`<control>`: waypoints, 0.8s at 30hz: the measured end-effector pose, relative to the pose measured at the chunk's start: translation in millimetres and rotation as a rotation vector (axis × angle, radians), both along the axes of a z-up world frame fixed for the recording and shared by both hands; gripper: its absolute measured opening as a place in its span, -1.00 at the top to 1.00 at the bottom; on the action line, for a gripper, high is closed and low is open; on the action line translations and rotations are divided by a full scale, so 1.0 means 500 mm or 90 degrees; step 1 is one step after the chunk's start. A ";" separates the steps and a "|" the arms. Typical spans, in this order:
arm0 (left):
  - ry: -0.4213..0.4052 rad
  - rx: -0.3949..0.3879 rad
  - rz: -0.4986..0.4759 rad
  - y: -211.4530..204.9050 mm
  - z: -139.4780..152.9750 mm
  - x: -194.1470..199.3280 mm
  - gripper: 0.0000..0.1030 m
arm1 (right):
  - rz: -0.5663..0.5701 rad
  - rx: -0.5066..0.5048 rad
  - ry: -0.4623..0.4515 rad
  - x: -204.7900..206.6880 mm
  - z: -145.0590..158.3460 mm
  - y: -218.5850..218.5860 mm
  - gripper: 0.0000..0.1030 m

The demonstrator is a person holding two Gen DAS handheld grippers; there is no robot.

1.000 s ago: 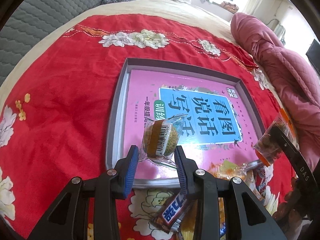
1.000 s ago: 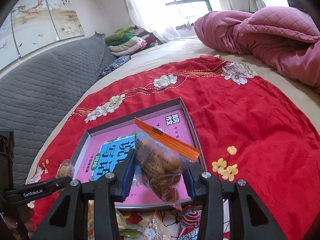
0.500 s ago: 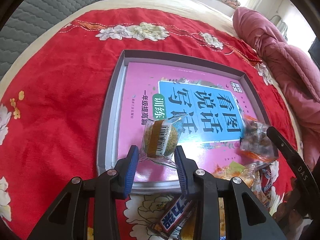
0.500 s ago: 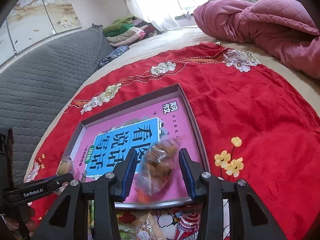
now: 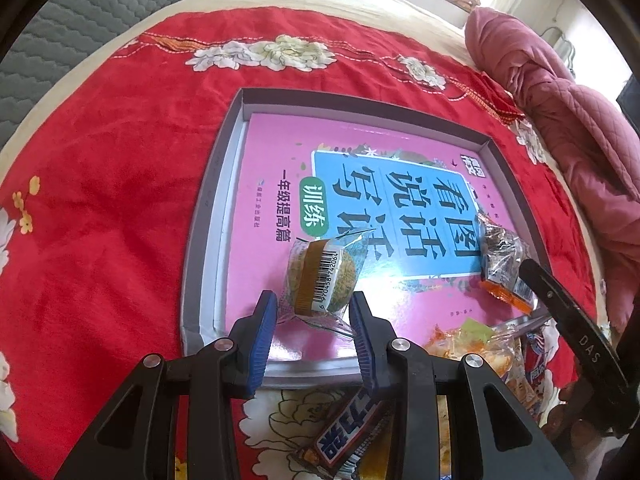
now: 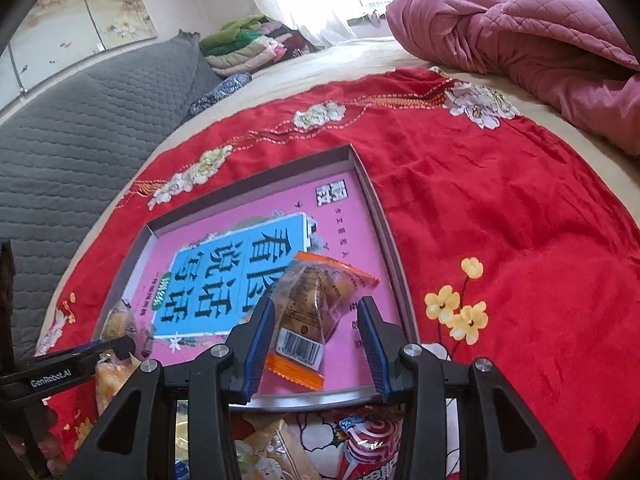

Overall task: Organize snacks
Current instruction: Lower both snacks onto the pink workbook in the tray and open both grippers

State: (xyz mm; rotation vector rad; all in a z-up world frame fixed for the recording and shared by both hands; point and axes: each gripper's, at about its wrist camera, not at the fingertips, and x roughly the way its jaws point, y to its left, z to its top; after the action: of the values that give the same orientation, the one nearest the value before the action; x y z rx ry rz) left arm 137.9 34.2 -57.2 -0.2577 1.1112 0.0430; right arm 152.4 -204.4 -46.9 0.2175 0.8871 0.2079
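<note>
A shallow grey tray (image 5: 212, 208) with a pink and blue book cover inside lies on the red cloth; it also shows in the right wrist view (image 6: 380, 216). My left gripper (image 5: 314, 316) is shut on the wrapper of a round brown cake in clear plastic (image 5: 324, 280), held over the tray's near left part. My right gripper (image 6: 316, 320) is open around an orange-edged packet of brown snacks (image 6: 316, 308), which lies on the tray's near right part; the packet also shows in the left wrist view (image 5: 502, 256).
Several loose snacks lie on the cloth just before the tray's near edge, among them a chocolate bar (image 5: 348, 432) and a red-white packet (image 6: 372, 444). A pink quilt (image 6: 520, 36) is heaped at the right, a grey quilted headboard (image 6: 80, 128) at the left.
My right gripper lowered the orange-edged packet onto the tray and opened, so the packet now lies loose between its fingers. My left gripper moved slightly forward over the tray, still holding the cake.
</note>
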 end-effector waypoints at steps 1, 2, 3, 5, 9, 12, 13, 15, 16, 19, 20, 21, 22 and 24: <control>0.000 0.001 0.000 0.000 0.000 0.000 0.25 | 0.001 -0.003 -0.001 0.000 -0.001 0.001 0.16; 0.001 0.000 0.000 -0.001 -0.001 0.001 0.25 | 0.002 -0.007 -0.001 0.000 -0.001 0.001 0.16; 0.003 0.000 0.000 0.000 -0.001 0.002 0.25 | 0.002 -0.010 -0.003 0.000 0.001 0.002 0.15; 0.009 -0.002 -0.001 -0.001 -0.005 0.004 0.25 | 0.004 -0.010 0.000 0.000 0.000 0.002 0.16; 0.012 -0.007 0.001 0.000 -0.007 0.003 0.22 | 0.009 -0.027 -0.003 -0.001 0.000 0.008 0.16; 0.012 -0.010 0.000 0.001 -0.007 0.003 0.17 | 0.009 -0.025 -0.004 -0.002 0.000 0.008 0.16; 0.012 -0.008 0.001 0.001 -0.007 0.003 0.11 | 0.009 -0.024 -0.004 -0.002 0.000 0.009 0.16; 0.013 -0.009 0.001 0.001 -0.007 0.004 0.10 | 0.009 -0.022 -0.004 -0.003 0.001 0.008 0.16; 0.013 -0.012 0.000 0.002 -0.007 0.003 0.10 | 0.009 -0.020 -0.004 -0.004 0.001 0.008 0.16; 0.014 -0.011 0.002 0.005 -0.006 0.002 0.04 | 0.009 -0.016 -0.004 -0.004 0.002 0.006 0.16; 0.013 -0.013 0.001 0.005 -0.005 0.001 0.01 | 0.009 -0.016 -0.004 -0.004 0.002 0.006 0.16; 0.012 -0.015 0.001 0.005 -0.005 0.000 -0.01 | 0.008 -0.015 -0.005 -0.004 0.002 0.005 0.16; 0.011 -0.017 0.001 0.006 -0.004 -0.001 -0.08 | 0.009 -0.012 -0.005 -0.004 0.002 0.005 0.15; 0.008 -0.020 -0.002 0.006 -0.001 -0.002 -0.13 | 0.009 -0.012 -0.005 -0.004 0.001 0.005 0.15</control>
State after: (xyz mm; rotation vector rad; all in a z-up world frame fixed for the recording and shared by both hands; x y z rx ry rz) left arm 136.8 37.0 -57.5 -0.2846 1.1250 0.0240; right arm 150.3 -202.1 -46.2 0.1924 0.8833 0.2135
